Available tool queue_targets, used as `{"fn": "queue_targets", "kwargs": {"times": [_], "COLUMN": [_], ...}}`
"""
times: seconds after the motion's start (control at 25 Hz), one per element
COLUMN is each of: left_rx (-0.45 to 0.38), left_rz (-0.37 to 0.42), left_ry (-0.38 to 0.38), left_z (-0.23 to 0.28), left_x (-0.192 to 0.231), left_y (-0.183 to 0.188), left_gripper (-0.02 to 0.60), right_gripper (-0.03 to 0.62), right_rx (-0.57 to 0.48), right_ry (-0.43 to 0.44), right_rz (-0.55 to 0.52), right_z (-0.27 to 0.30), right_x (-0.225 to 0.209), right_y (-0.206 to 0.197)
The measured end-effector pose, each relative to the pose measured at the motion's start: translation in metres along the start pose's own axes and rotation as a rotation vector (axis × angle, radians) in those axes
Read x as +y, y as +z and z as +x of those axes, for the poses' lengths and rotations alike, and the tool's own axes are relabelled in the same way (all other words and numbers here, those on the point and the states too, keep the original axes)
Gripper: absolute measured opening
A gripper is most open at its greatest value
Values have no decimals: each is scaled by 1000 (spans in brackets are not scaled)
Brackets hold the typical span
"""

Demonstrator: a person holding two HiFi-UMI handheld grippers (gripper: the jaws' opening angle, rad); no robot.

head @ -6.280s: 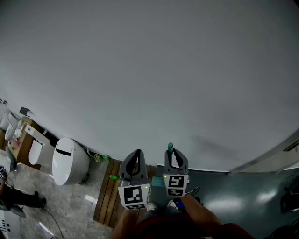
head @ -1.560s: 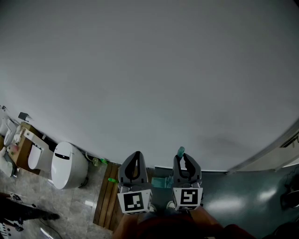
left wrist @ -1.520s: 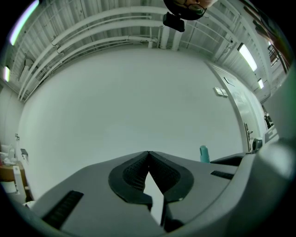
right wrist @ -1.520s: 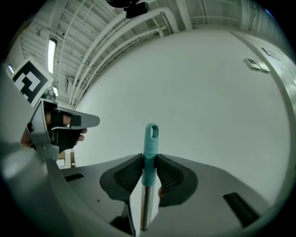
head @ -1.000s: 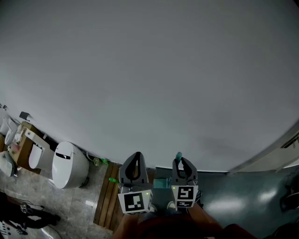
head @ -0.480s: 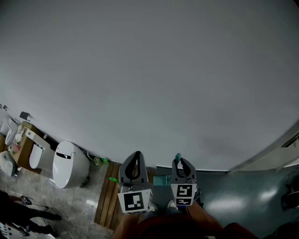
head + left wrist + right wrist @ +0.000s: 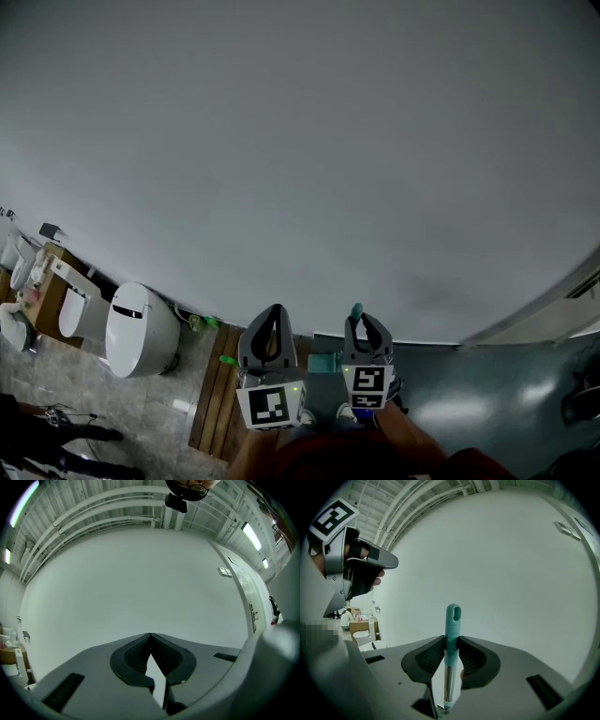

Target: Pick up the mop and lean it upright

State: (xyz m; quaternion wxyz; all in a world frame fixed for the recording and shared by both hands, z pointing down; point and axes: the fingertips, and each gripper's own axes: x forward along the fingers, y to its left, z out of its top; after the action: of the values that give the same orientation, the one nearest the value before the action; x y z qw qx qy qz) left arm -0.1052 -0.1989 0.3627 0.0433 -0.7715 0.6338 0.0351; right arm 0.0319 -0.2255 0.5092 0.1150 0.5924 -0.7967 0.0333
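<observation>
**Three cameras, one pale wall**

The head view looks forward and down: the wall [image 7: 300, 141] fills most of the frame, with the left hand-held gripper [image 7: 274, 309] and right hand-held gripper [image 7: 362, 323] at bottom centre. Each gripper view sits close behind its own jaws, facing that wall. The right one catches the left hand-held gripper at upper left.

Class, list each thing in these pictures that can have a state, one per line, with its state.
Left hand-held gripper: shut, empty.
Right hand-held gripper: shut on the mop.
Mop: upright, gripped just below its teal top end.
Toilet: lid down.
</observation>
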Motion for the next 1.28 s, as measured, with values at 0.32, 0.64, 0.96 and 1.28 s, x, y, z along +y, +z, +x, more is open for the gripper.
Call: {"fn": "queue_targets", "kwargs": {"times": [0.32, 0.64, 0.96, 1.28], "left_rx": [1, 7, 20, 14], "left_rz": [1, 8, 9, 22], "left_ry": [9, 19, 30, 29], "left_z": [2, 1, 3, 1], "left_x": [3, 3, 4, 3], "left_y": [-3, -4, -6, -3], "left_gripper": [14, 14, 14, 14], "right_gripper": [106, 107, 107, 109], "right_rx": [10, 8, 29, 47], "right_ry": [-13, -14, -29, -53], "right_rz": [-4, -17, -35, -34], "right_z": [33, 68, 103, 127], "right_x": [-6, -7, -16, -28], "right_y": [1, 6, 7, 10]}}
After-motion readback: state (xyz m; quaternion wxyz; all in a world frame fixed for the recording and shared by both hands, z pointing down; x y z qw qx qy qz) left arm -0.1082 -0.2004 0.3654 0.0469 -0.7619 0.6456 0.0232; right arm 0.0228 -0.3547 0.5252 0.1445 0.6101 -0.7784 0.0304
